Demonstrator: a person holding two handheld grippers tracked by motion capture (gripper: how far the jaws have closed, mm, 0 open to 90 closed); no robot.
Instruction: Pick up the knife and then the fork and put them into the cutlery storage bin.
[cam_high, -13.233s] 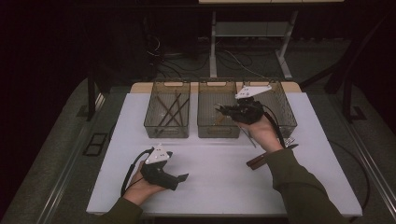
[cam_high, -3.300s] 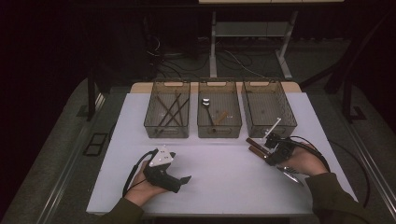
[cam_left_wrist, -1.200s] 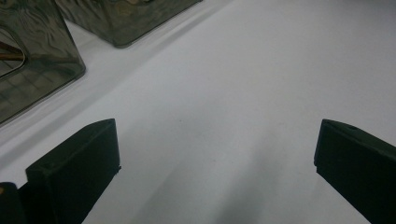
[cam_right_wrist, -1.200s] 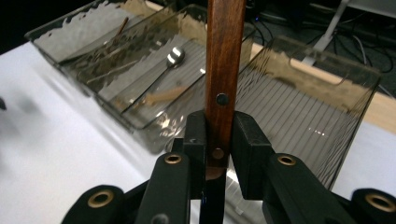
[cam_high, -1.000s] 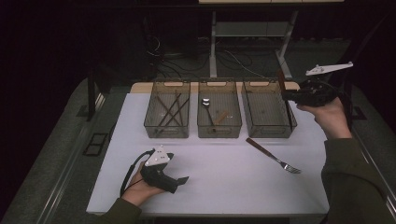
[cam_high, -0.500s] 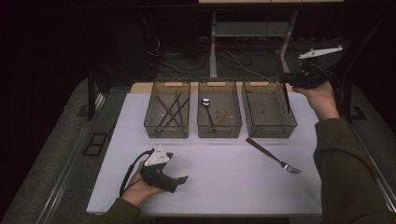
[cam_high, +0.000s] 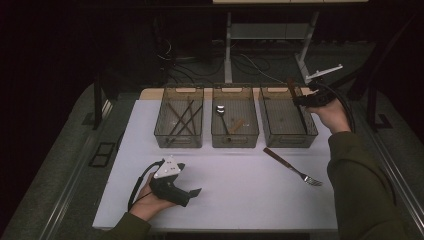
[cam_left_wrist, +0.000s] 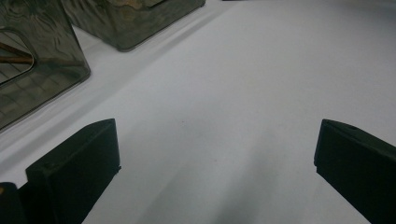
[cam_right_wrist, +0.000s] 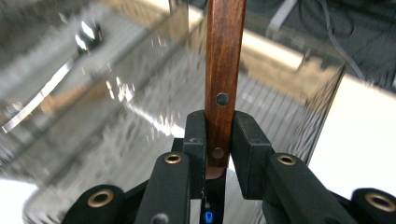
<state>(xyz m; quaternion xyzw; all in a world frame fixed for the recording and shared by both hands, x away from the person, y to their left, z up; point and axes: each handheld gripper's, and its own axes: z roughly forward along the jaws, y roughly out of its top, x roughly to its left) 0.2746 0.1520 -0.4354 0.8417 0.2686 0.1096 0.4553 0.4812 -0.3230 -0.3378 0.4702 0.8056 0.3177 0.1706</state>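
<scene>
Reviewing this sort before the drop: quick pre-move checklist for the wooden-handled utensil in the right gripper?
1. Right gripper shut on wooden-handled utensil: ok.
2. Utensil's working end identified: cannot tell, only the handle is visible.
3. Utensil over right bin: ok; it hangs at the far right corner.
4. Right bin has room: ok.
5. Left gripper out of the way: ok, open and resting on the table.
6. Fork unsorted on the table: not ok.

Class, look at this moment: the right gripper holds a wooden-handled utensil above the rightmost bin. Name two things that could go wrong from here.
1. The right gripper pinches the wooden-handled utensil only near the handle's end, so it might swing or slip out during lowering.
2. It hangs close to the rim of the rightmost bin; the hidden lower end might catch the wall and nudge the bin, or land outside on the table.
</scene>
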